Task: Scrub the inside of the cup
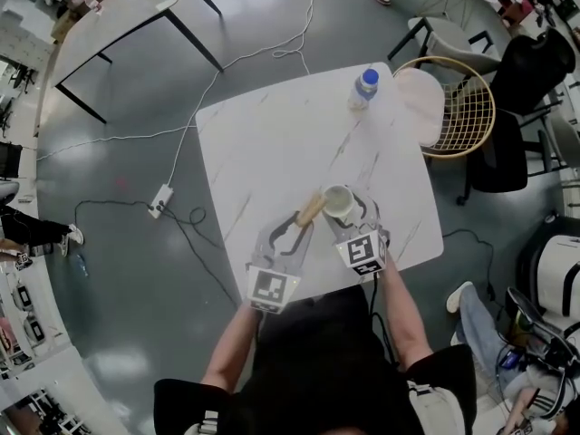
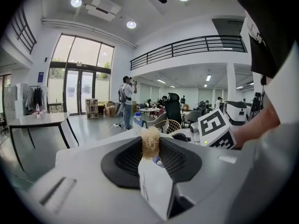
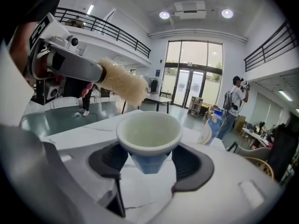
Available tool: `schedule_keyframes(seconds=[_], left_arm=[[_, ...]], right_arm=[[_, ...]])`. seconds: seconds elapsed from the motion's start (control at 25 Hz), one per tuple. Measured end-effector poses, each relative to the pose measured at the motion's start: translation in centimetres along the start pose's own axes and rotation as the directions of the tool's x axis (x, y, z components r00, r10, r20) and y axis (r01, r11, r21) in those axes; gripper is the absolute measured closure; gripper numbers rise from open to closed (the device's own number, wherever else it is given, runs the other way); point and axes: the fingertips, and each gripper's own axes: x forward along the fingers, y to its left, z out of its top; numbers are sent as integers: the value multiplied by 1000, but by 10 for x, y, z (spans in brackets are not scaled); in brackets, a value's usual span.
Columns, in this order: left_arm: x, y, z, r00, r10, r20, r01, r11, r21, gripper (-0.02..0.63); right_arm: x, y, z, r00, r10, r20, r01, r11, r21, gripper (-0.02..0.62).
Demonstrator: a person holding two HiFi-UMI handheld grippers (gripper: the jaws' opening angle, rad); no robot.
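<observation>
In the head view the right gripper's jaws mostly disappear beneath the small cup with a pale cream inside and blue tapered outside [image 1: 339,202], and only a stub of wooden handle of the fluffy beige-bristled brush [image 1: 310,211] shows. There its tip lies just beside the cup's rim, and contact cannot be judged. The person's head is out of frame; only forearms and a dark shirt appear at the bottom edge.

The right gripper view settles the gap: the bristles hang above and to the left of the rim, apart from it. It also shows the right gripper [image 3: 148,161] with its dark pads pinching the blue lower wall from both sides, mouth upward and nearly upright. Whether the cup's foot rests on the white marbled square table [image 1: 272,143] cannot be told; it sits over the table's near edge, in front of the person.

The left gripper view sees the brush end-on as a tuft, with the left gripper [image 2: 152,154] pressed tight on it; the cup is hidden there behind the tuft and the jaws.

The cup's inside looks smooth, matte and empty, with a thick rounded lip.

A clear plastic bottle with a blue cap [image 1: 364,87] stands at the table's far edge, beside a round wicker chair [image 1: 462,107].
</observation>
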Motion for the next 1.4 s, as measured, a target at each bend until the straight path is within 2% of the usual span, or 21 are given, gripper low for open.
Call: schedule_keyframes(seconds=[0.12, 0.6, 1.04, 1.4], left_arm=[[-4, -9, -1, 1000, -27, 1, 27, 999, 25, 488], [-18, -35, -8, 994, -83, -66, 86, 996, 39, 487], [-20, -46, -27, 987, -104, -126, 109, 993, 36, 487], [-24, -43, -38, 982, -77, -174, 84, 996, 33, 488]], right_arm=[[-7, 8, 5, 1000, 5, -5, -6, 1000, -24, 301], [-21, 34, 14, 1000, 18, -8, -18, 996, -90, 301], [-28, 53, 20, 1000, 23, -16, -25, 984, -179, 301], [-31, 68, 22, 1000, 23, -20, -27, 963, -270, 301]])
